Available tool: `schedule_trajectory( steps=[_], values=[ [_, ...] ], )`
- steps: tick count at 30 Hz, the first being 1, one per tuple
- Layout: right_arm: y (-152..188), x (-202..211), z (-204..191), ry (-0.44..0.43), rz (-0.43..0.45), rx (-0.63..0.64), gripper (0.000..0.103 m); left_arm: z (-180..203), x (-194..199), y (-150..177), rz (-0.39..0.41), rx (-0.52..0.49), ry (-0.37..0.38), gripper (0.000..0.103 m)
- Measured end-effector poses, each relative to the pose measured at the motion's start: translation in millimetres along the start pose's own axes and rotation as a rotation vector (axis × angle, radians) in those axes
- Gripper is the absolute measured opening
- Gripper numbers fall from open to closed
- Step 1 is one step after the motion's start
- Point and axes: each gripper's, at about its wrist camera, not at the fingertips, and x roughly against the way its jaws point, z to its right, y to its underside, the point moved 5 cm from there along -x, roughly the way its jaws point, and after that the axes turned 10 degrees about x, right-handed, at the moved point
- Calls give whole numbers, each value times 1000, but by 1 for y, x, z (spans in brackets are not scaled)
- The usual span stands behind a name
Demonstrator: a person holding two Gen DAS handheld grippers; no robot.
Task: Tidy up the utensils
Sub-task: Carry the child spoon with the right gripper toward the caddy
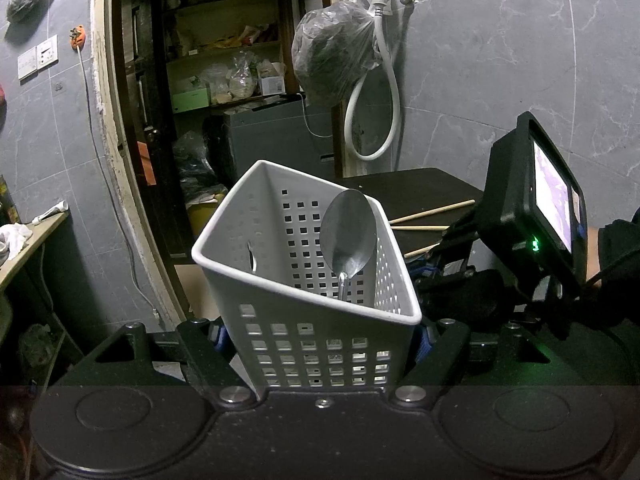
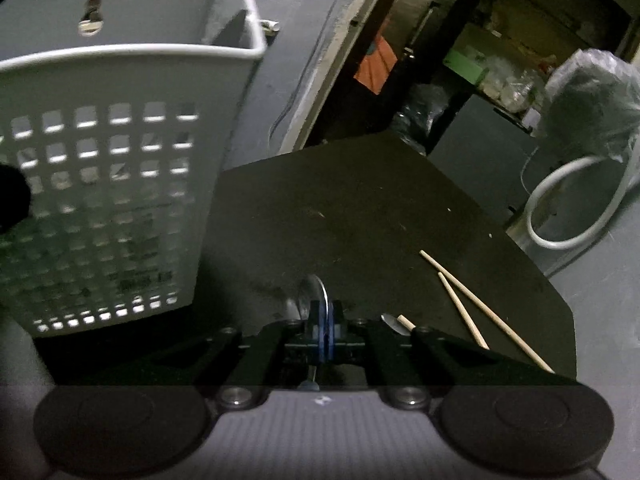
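My left gripper [image 1: 320,340] is shut on the lower walls of a white perforated utensil basket [image 1: 280,264] and holds it tilted. A metal spoon [image 1: 348,236] stands inside it, bowl up, leaning on the right wall. In the right wrist view the same basket [image 2: 100,184] fills the left side. My right gripper [image 2: 322,320] is shut on a second metal spoon [image 2: 314,292], seen edge-on between the blue pads just above the black table [image 2: 360,208]. Two wooden chopsticks [image 2: 476,304] lie on the table to the right of it.
A short wooden stick end and a metal tip [image 2: 400,322] lie by the right finger. The right hand's device with a lit screen [image 1: 552,208] sits right of the basket. A white hose [image 2: 568,208] and a bagged bundle [image 1: 336,52] hang on the wall behind.
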Motion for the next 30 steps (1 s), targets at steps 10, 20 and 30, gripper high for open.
schedule_trajectory(
  steps=[10,20,30],
  values=[
    [-3,-6,-2,-39,-26,37,7,-1,1,0,-1,2,-1,78],
    [-7,-7,-18,-44,-20,129,4,-1,0,0,0,7,-4,78],
    [-6,-18,-1,-104,-38,22,4,-1,0,0,0,7,-4,78]
  ],
)
